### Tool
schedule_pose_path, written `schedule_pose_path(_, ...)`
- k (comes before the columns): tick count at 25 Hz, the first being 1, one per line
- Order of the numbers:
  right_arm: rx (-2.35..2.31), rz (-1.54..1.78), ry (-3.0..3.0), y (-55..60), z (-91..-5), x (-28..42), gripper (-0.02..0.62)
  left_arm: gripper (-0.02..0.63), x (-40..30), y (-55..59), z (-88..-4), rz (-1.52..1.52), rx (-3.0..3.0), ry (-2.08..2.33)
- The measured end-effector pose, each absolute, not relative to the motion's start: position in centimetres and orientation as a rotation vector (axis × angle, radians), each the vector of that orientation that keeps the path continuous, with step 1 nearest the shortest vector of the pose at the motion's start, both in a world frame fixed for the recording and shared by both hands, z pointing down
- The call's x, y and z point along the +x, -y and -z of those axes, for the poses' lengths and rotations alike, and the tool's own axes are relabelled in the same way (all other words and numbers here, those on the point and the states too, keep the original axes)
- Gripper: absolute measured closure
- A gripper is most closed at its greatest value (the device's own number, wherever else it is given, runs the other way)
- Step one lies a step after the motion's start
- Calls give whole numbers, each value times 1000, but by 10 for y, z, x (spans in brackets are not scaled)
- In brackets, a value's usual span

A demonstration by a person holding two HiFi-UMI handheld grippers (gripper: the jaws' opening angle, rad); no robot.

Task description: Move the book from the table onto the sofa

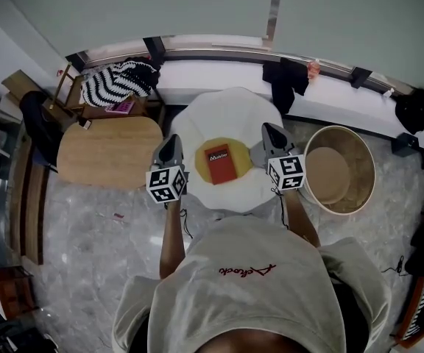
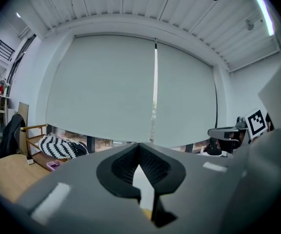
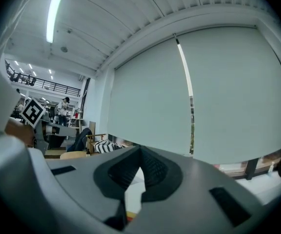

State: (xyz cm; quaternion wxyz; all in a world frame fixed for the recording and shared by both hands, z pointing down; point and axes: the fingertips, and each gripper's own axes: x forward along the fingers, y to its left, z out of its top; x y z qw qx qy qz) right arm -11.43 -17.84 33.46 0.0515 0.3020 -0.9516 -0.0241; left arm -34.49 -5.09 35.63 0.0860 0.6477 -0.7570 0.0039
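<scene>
The book (image 1: 220, 162) is lying on a yellow pad (image 1: 244, 159) atop the white sofa (image 1: 227, 112), long axis running twelve to six; the left claw (image 1: 172, 139) is hovering at its nine o'clock, the right claw (image 1: 269, 128) at its three, equally near; both are sitting shut and empty.

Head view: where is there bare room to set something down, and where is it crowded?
The wooden table is mostly bare, between the striped cloth and the white sofa. The sofa's middle is crowded: red book on yellow cushion, left gripper and right gripper flanking it.
</scene>
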Motion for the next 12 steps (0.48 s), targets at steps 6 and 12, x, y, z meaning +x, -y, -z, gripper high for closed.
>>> schedule_pose_path(6, 919, 65, 2892, 179, -336, -113, 586, 597, -340, 54, -362, -21, 1929, 2252)
schedule_pose_path(12, 911, 58, 2888, 174, -339, -116, 586, 597, -337, 53, -367, -29, 1940, 2233)
